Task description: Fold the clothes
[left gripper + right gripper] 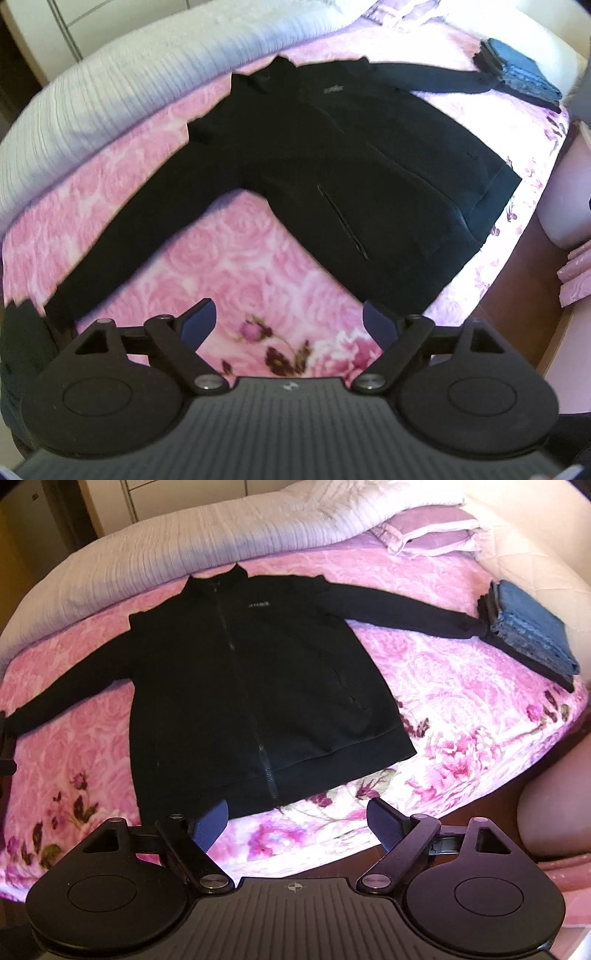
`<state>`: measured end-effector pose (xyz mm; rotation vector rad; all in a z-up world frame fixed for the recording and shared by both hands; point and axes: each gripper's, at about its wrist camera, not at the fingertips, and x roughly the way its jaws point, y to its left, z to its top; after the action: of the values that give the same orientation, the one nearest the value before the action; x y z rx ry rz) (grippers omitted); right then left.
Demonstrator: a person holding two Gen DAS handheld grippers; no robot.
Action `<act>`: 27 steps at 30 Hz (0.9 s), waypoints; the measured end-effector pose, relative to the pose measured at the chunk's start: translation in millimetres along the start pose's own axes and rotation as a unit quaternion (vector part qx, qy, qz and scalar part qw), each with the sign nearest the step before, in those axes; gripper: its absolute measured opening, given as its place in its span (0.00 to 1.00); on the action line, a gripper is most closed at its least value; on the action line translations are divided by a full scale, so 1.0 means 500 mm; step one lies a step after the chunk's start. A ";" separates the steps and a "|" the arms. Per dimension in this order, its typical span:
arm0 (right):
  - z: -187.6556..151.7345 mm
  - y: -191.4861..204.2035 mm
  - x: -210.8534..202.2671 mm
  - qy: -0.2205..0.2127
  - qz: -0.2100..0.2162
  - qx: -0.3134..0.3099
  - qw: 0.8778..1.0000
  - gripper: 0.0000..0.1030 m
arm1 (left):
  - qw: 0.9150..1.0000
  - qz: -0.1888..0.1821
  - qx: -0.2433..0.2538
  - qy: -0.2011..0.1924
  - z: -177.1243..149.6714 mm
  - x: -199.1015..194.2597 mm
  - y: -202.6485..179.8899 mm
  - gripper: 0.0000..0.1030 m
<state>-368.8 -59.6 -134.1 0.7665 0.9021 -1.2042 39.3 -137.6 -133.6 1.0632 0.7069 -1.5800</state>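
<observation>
A black zip jacket lies flat, front up, on the pink rose blanket, both sleeves spread out sideways. It also shows in the left wrist view, seen from its left-sleeve side. My left gripper is open and empty above the blanket, between the near sleeve and the jacket's body. My right gripper is open and empty just in front of the jacket's hem, its left finger over the hem's edge.
A stack of folded clothes with blue denim on top sits at the right, touching the far sleeve's cuff; it also shows in the left wrist view. A white quilt and a pillow lie behind. The bed's edge and floor are at right.
</observation>
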 end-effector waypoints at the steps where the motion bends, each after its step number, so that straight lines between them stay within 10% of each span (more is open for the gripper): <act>1: -0.001 0.016 -0.008 -0.002 -0.004 0.003 1.000 0.83 | 1.000 -0.004 0.003 -0.005 0.000 -0.005 0.010 0.82; 27: -0.124 0.416 -0.069 -0.001 -0.016 -0.011 1.000 0.84 | 1.000 -0.006 0.001 -0.027 -0.201 -0.108 0.270 0.83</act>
<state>-179.5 51.8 -126.0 0.7350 0.9276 -1.2205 199.0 -63.9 -117.6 1.0171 0.6765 -1.6142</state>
